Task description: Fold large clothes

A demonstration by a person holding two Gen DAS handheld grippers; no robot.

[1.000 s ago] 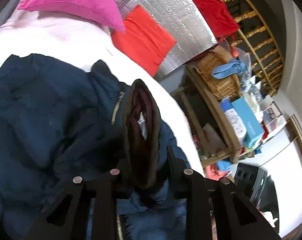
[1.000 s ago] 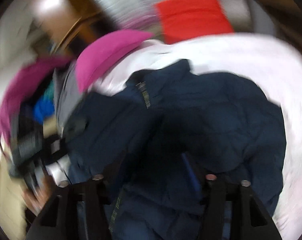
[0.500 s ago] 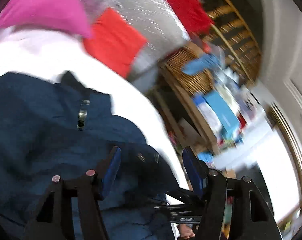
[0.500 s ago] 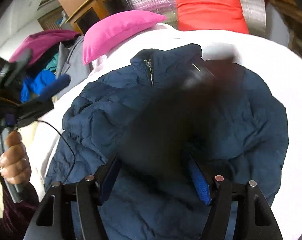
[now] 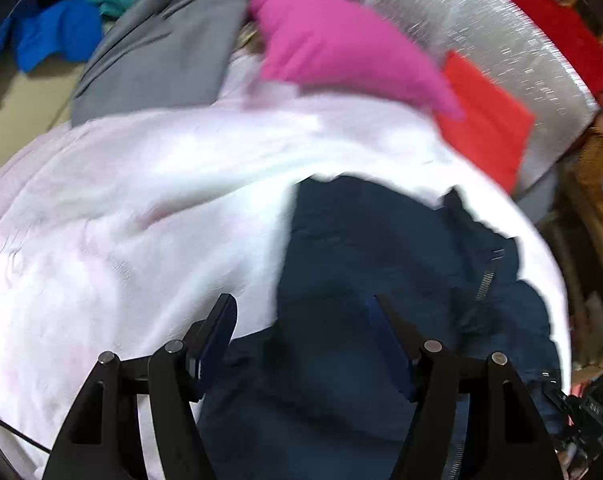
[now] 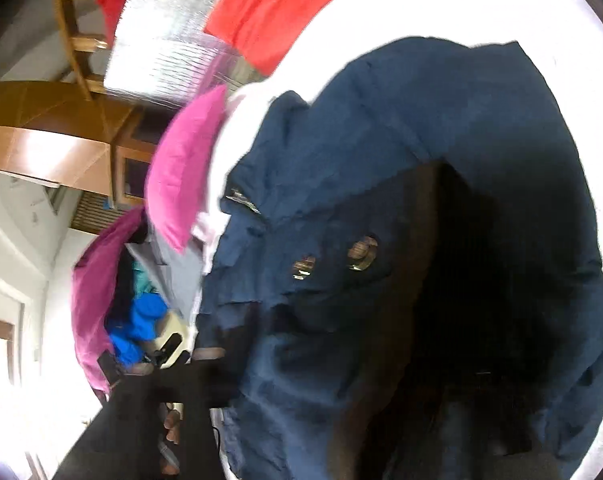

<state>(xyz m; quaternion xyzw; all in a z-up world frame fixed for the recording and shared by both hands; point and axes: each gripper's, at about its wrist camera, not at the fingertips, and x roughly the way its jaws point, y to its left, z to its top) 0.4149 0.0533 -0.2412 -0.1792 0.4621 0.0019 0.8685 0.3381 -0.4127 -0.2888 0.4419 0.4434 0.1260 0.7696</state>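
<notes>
one navy puffer jacket (image 5: 365, 280) lies on the white bedsheet (image 5: 141, 208), filling the lower right of my left view and most of my right view. i count one pink pillow (image 5: 341, 48) at the upper middle, one red cushion (image 5: 485, 128) at the upper right, one silver quilted panel (image 5: 481, 24) behind them, one grey garment (image 5: 161, 56) at the upper left and a blue cloth (image 5: 57, 36) in the far upper left corner.

my left hand-held gripper (image 5: 301, 332) has just been spreading its jaws; they stand apart over the jacket's edge, with nothing pinched between the two blue pads.

my right hand-held gripper is hard to make out: the lower part of that view is a dark smear over the jacket, and its fingers do not show clearly. its jaws have just been narrowing, but i cannot tell whether they grip the fabric. two brass-coloured snaps (image 6: 361, 254) show at the middle of that view.

both views are motion-blurred. the jacket's lower hem is cut off by the frame, and the zipper (image 5: 485, 280) shows only in a short stretch at the right.
</notes>
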